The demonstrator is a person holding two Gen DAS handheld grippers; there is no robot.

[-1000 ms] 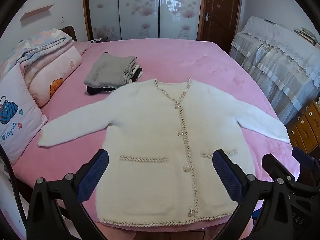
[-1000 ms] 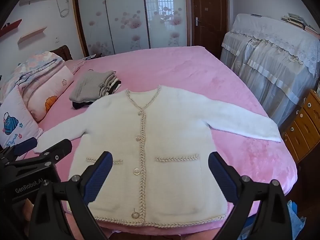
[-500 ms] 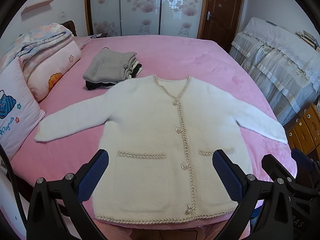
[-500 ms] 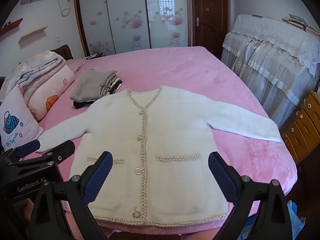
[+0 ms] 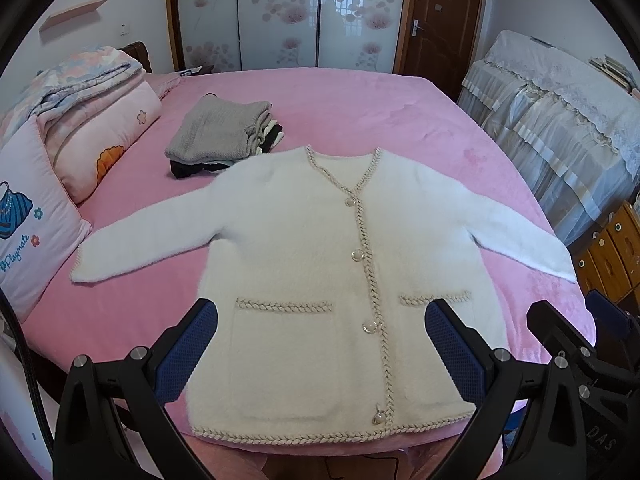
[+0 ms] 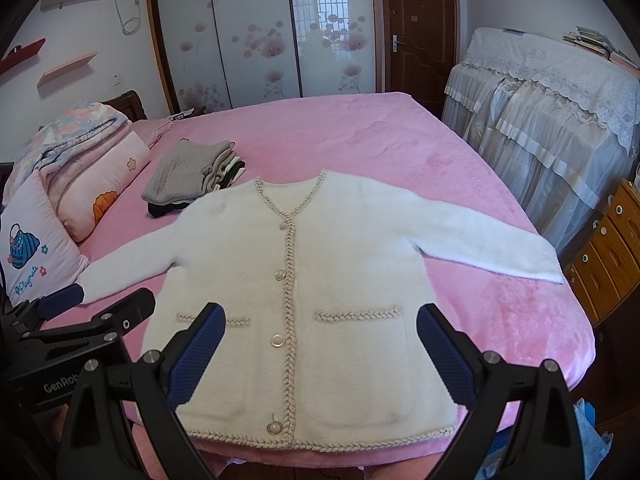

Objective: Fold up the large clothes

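A white cardigan (image 5: 304, 264) lies flat and face up on the pink bed (image 5: 360, 112), buttoned down the front, with braided beige trim along the neckline, placket, hem and two pocket tops. Its hem sits at the near edge of the bed, directly ahead of and below both tongs. Both sleeves are spread outward: one sleeve (image 5: 136, 240) reaches out past the left tongs' left finger, the other sleeve (image 6: 492, 248) runs out beyond the right tongs' right finger toward the bed's edge.

The left tongs (image 5: 320, 350) hang above the lower part of the cardigan with fingers wide apart, holding nothing; the blue pads frame the pocket and the lower buttons. The right tongs (image 6: 320, 354) are likewise spread wide and empty, above the hem and the other pocket. In the right wrist view the left tongs' black frame shows just to the left; the two tools are side by side.

Beyond the cardigan's left shoulder, touching or nearly touching it, sits a stack of folded clothes (image 5: 220, 136) topped by a grey knit. Farther left are pillows (image 5: 28, 220) and a folded quilt (image 5: 80, 80). Far ahead stand wardrobe doors (image 5: 280, 16) with a flower print and a brown door (image 5: 440, 24); to the right, a lace-covered piece of furniture (image 6: 552, 120) and wooden drawers (image 6: 612, 248).
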